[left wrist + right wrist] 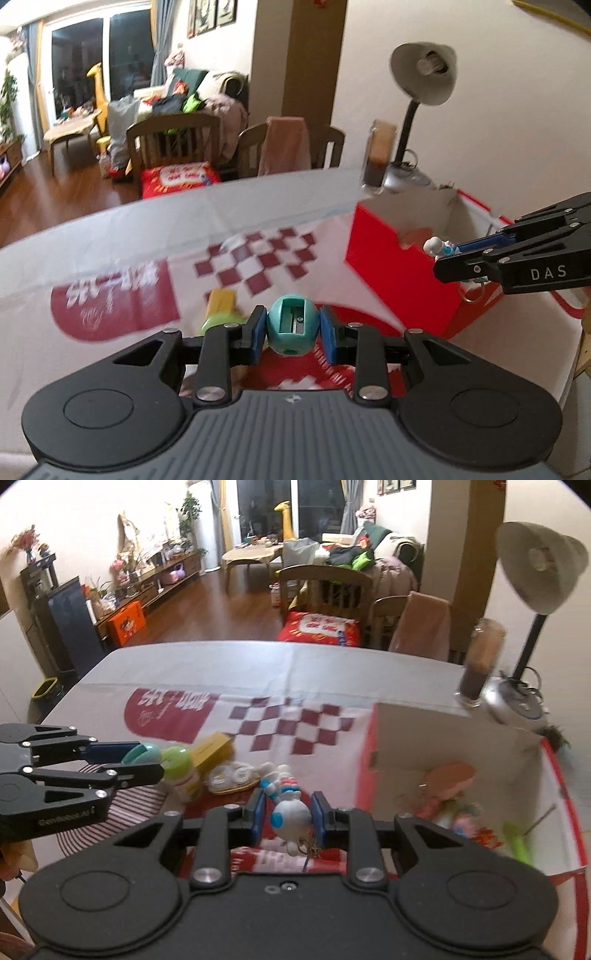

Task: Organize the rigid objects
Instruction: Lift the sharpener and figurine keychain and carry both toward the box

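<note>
My left gripper (293, 322) is shut on a teal egg-shaped pencil sharpener (293, 326), held up over the table; it also shows in the right wrist view as the left gripper (147, 759) with the sharpener (142, 752). My right gripper (288, 806) is shut on a white-and-blue astronaut keychain figure (291, 814), its ring hanging below. In the left wrist view the right gripper (448, 254) holds that figure (437, 248) over the near wall of the open red box (399, 273). The box (406, 734) contains several small toys.
On the printed tablecloth (295, 672) lie a green-capped bottle (181, 770), a yellow carton (213, 747) and a clear plastic case (232, 775), beside a striped mat (140, 801). A jar (480, 664) and desk lamp (535, 572) stand behind the box. Chairs line the far edge.
</note>
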The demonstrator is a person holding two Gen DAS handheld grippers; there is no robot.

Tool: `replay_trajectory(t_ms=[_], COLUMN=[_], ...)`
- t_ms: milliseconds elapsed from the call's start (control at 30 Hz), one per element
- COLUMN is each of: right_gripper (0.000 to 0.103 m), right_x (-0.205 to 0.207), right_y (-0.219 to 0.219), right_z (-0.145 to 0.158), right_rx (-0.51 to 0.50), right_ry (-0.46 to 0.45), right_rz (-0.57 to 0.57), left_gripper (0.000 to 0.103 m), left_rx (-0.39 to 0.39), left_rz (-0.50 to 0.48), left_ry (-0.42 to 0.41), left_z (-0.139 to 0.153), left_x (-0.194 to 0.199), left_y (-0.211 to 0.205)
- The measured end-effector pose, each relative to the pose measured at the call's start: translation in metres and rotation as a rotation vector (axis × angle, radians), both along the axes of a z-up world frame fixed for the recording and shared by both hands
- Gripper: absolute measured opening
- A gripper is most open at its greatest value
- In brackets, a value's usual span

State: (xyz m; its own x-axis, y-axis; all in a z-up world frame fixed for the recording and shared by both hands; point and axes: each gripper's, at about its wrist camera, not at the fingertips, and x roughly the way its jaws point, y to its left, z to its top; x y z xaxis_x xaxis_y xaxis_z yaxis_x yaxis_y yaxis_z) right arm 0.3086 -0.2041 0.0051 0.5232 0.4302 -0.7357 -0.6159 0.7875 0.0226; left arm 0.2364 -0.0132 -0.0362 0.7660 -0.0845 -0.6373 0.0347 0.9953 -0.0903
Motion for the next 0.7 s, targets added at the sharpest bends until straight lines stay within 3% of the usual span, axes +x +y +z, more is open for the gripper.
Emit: replay_trajectory(t_ms=[400, 700], right_gripper=[0.025, 0.025], right_x=[0.049, 0.083], right_y=[-0.075, -0.125], right_z=[0.017, 0.007], right_rx=[0.001, -0.020], right_ry=[-0.049, -0.037], right_rz=[-0.089, -0.130], left_gripper=[0.030, 0.030], left_rx=[0.036, 0.056], left_rz=[-0.095, -0.171], left_ry=[-0.043, 0.000], left_z=[0.033, 0.022], left_x=[0.047, 0.090], left_y=[-0.075, -0.141])
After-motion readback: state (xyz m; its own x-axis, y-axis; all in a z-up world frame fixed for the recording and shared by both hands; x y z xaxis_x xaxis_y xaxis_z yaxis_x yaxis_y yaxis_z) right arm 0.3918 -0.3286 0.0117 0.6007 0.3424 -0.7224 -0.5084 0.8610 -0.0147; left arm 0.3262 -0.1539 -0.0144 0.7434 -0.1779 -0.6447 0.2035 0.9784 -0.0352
